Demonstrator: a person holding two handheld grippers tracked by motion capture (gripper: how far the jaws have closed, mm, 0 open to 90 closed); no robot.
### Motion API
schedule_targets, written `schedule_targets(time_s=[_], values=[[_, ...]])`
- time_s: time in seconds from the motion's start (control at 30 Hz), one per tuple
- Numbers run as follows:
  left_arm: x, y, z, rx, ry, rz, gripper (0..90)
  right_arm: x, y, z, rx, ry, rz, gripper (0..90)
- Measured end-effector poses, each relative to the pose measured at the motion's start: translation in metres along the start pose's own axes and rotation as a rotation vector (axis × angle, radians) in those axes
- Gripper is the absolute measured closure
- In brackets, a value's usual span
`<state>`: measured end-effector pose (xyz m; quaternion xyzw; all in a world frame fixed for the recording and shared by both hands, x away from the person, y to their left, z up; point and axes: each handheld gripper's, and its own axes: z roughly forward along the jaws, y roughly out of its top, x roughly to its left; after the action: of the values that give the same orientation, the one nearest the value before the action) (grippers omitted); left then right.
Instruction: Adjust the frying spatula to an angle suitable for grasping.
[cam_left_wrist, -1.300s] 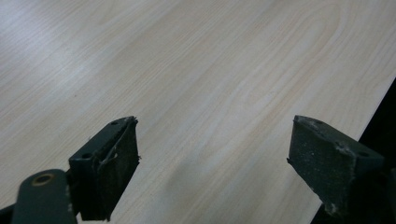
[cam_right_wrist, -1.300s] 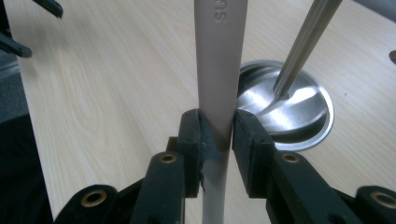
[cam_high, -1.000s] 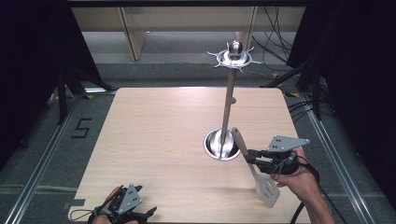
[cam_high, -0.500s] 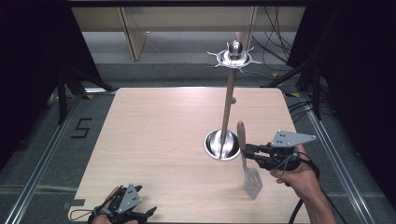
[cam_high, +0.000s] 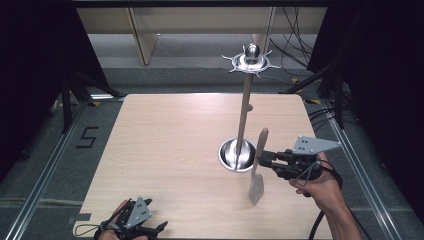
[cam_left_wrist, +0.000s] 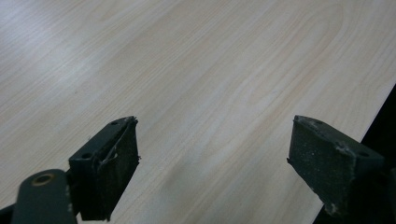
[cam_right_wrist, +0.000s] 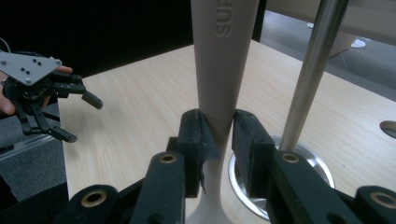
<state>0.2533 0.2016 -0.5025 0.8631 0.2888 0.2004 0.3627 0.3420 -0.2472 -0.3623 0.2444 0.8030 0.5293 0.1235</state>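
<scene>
- Closest to me, at the near-left corner of the table (cam_high: 165, 150), the left gripper (cam_high: 159, 228) sits low over the wood with its jaws spread wide, nothing between them. The left gripper view looks straight down onto bare wood grain.
- Over on the near-right side, the right gripper (cam_high: 261, 159) is pinching a beige spatula (cam_high: 258, 170) by the narrow neck of its handle. Pads are pressed right up against both sides of it.
- The spatula's held pretty much upright, flat blade hanging down just above the tabletop, handle end pointing up.
- Just beside it on the left is the round metal base (cam_high: 236, 155) of a hanging stand, and the spatula sits near its thin pole (cam_high: 244, 112).
- Farthest back, the pole is topped by a ring of hooks (cam_high: 251, 60) with a knob in the middle.
</scene>
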Motion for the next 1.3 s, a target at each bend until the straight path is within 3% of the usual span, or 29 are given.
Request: schedule_targets(time_s=[0.1,0.13,0.17,0.4,0.7,0.8,0.9,0.97,1.03,1.07,1.1,1.3], values=[[0.000,0.000,0.000,-0.007,-0.005,-0.005,15.2,0.001,0.004,0.001,-0.007,-0.011,0.000,74.1],[0.002,0.001,-0.002,0.024,0.002,0.030,15.2,0.001,0.007,0.001,-0.010,-0.010,0.002,74.1],[0.002,0.001,-0.002,0.024,0.002,0.030,15.3,0.001,0.007,0.001,-0.010,-0.010,0.002,74.1],[0.000,0.000,0.001,0.000,-0.005,-0.003,15.2,-0.003,0.018,-0.001,-0.048,-0.033,0.005,74.1],[0.001,0.000,0.000,0.010,-0.003,0.010,15.2,-0.019,0.043,-0.010,-0.005,-0.063,-0.011,74.1],[-0.001,0.000,0.001,0.000,-0.006,-0.006,15.2,-0.025,0.047,-0.011,-0.025,-0.093,-0.017,74.1],[0.000,0.000,0.000,0.004,-0.002,0.005,15.2,-0.030,0.051,-0.014,-0.015,-0.097,-0.018,74.1],[0.000,0.000,0.001,0.005,-0.009,0.002,15.2,-0.036,0.054,-0.015,-0.026,-0.108,0.009,74.1],[0.001,0.000,0.000,0.017,0.001,0.019,15.2,-0.040,0.056,-0.017,-0.016,-0.105,-0.005,74.1],[0.000,0.000,0.001,0.007,0.000,0.005,15.2,-0.043,0.057,-0.016,-0.041,-0.115,-0.009,74.1],[0.000,0.000,0.001,0.005,-0.001,0.002,15.2,-0.045,0.060,-0.017,-0.031,-0.103,0.010,74.1],[0.000,0.000,0.001,0.008,-0.004,-0.006,15.2,-0.051,0.067,-0.014,-0.047,-0.108,0.011,74.1]])
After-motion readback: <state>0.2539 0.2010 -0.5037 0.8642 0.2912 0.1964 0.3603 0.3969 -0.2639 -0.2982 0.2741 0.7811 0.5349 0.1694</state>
